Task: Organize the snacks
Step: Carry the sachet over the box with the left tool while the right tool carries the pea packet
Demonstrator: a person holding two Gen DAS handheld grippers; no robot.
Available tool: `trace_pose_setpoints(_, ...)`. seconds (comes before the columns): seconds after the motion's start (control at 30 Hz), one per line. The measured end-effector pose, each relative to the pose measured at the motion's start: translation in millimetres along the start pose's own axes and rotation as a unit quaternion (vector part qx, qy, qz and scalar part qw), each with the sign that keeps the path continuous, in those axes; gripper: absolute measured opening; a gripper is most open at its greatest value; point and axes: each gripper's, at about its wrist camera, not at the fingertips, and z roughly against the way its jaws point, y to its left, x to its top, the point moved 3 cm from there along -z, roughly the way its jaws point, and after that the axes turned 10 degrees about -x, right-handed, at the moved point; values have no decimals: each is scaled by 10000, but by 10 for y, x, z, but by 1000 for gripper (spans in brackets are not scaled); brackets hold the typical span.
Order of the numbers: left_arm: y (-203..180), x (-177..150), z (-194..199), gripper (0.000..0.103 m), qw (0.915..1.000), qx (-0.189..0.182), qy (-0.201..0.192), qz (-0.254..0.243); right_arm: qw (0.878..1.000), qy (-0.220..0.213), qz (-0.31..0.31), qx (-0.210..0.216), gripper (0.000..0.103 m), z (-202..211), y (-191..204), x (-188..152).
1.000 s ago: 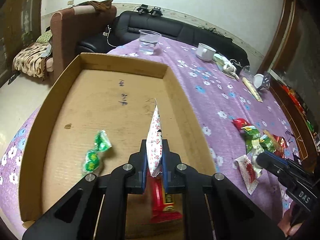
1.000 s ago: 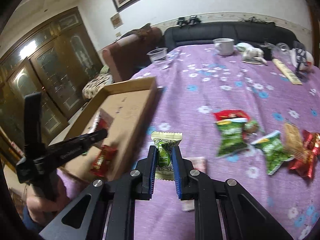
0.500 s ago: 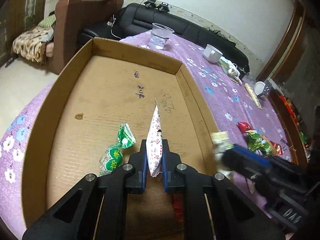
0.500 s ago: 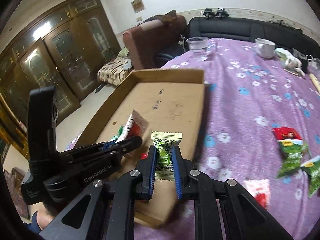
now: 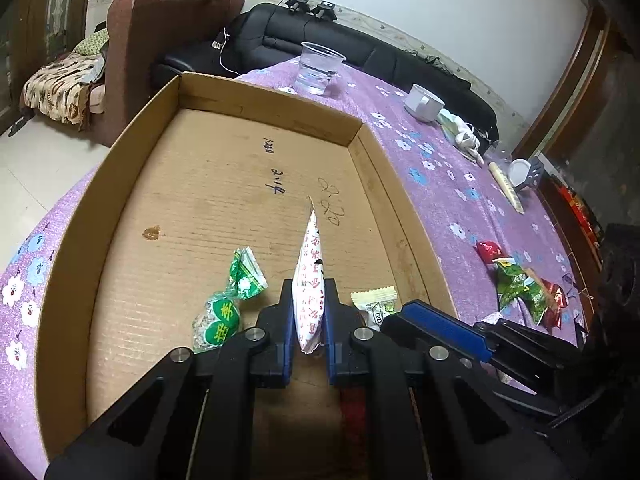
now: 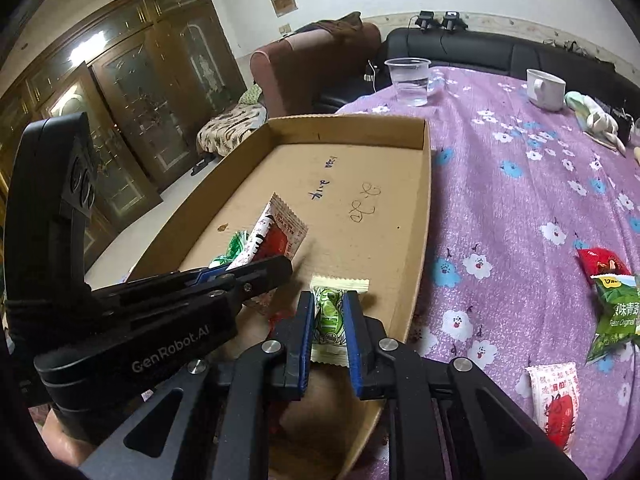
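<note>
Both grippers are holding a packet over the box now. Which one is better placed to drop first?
Probably the left gripper. Its white-and-red packet hangs over the middle of the cardboard box, while the right gripper holds its green packet close to the box's right wall.

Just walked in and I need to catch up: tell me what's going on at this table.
A person with a gripper in each hand is sorting snacks into a cardboard tray on the purple tablecloth. The left gripper is shut on a red-and-white packet, and the right gripper is shut on a green candy packet; both are over the tray. One green-wrapped snack already lies inside. More packets wait on the cloth to the right.
</note>
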Motion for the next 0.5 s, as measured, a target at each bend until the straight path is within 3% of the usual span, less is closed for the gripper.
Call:
trace_pose_setpoints(0.23,-12,-4,-9,10,10000,45,18,-25,9997,-164,182,-4,20,68,49,-68)
trace_pose_setpoints(0.33,-16,-10,13,10,10000,45,-38,-37,9993,-194,327,32,32,81,102,-77)
trace_pose_setpoints(0.37,-15,-13,21,10,10000,22,-49,-37,9990,-213,396,-20,44,88,125,-83)
trace_pose_setpoints(0.4,-5,-13,33,11,10000,10,-70,-24,9987,-208,467,-2,49,84,153,-93)
trace_pose_setpoints(0.5,12,-16,68,11,9999,-12,-155,15,9981,-213,582,-70,49,83,188,-109)
